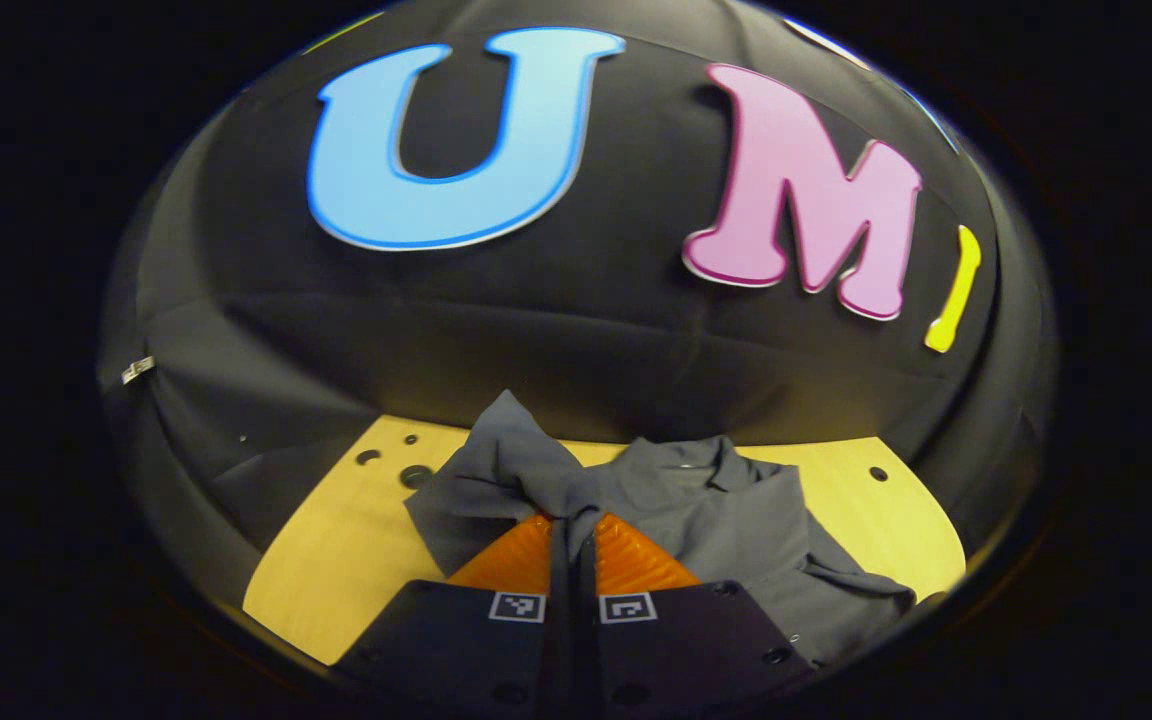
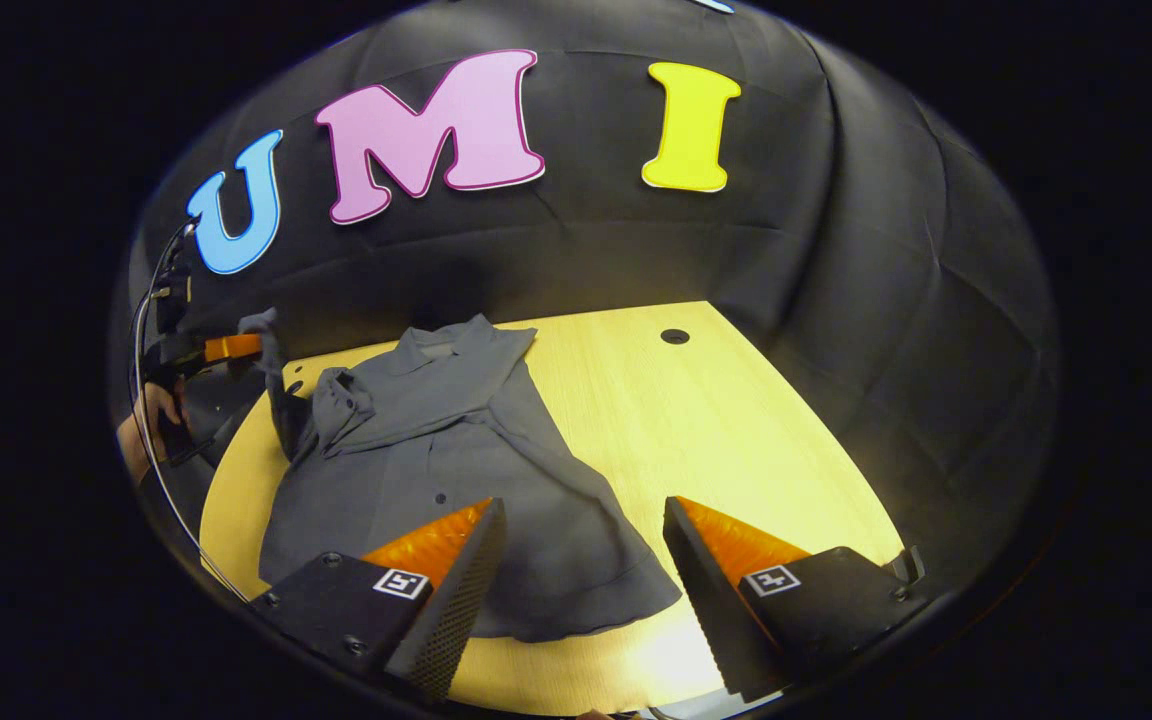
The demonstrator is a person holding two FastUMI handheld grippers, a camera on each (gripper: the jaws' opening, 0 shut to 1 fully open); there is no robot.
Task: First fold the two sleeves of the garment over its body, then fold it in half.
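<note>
Left gripper view: my left gripper [image 1: 572,545] has its fingers pinched together on a fold of grey cloth, the end of one sleeve [image 1: 506,455] of the garment [image 1: 716,510]. The cloth rises in a peak just beyond my fingertips, lifted off the wooden table [image 1: 336,560]. Beyond it the collar lies flat, and the shirt's body spreads to the right, rumpled near the table edge.

Right gripper view: my right gripper [image 2: 584,525] hangs with its fingers spread wide and nothing between them, over the lower hem of the garment [image 2: 456,470]. The shirt lies front up on the table [image 2: 736,420], collar toward the far wall. At far left I see my left gripper [image 2: 236,347], held by my hand [image 2: 141,425], lifting the sleeve [image 2: 276,385] up from the table. The other sleeve, on the right of this view, appears to lie along the shirt's side, though I cannot tell whether it is folded over.

My judgement: the task is early. The first sleeve fold is under way, the second sleeve and the fold in half remain.
</note>
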